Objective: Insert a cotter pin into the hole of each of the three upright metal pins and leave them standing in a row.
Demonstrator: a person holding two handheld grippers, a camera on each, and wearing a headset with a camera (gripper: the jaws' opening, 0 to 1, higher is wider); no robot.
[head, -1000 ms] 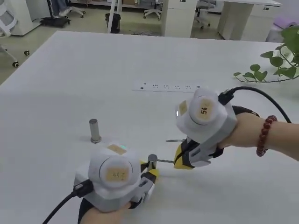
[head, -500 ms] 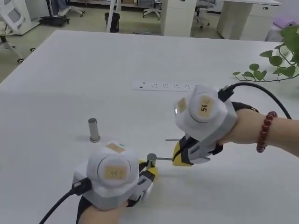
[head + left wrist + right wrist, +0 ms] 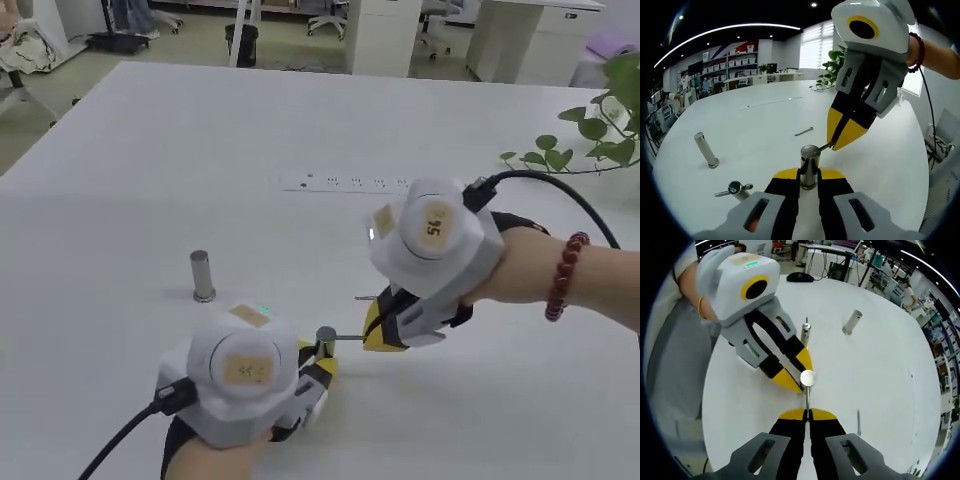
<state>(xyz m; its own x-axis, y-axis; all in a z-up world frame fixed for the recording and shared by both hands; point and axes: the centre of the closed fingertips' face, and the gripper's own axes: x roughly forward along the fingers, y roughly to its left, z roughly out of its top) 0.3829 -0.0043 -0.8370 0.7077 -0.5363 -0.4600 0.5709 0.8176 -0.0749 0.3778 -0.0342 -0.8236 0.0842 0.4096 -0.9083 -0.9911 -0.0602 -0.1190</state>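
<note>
My left gripper [image 3: 318, 366] [image 3: 809, 175] is shut on an upright metal pin [image 3: 326, 337] [image 3: 810, 161] [image 3: 807, 377] standing on the white table. The right gripper [image 3: 376, 338] [image 3: 808, 413] is shut on a thin cotter pin [image 3: 349, 337] [image 3: 808, 397] [image 3: 826, 146], held level, its tip touching the side of that pin's head. A second metal pin [image 3: 203, 275] [image 3: 706, 150] [image 3: 853, 321] stands bare to the left. A third pin [image 3: 735, 188] [image 3: 805, 330] has a cotter pin through it. One loose cotter pin [image 3: 366, 298] [image 3: 804, 131] [image 3: 858, 416] lies on the table.
A white power strip [image 3: 345, 184] lies flat farther back on the table [image 3: 200, 150]. Green plant leaves [image 3: 600, 130] reach in at the far right edge. Desks and office chairs stand beyond the table. The person's wrist with a bead bracelet [image 3: 562, 285] comes in from the right.
The right gripper has edged a little to the left, bringing the cotter pin closer into the held pin's head. The left gripper and the other pins stay put.
</note>
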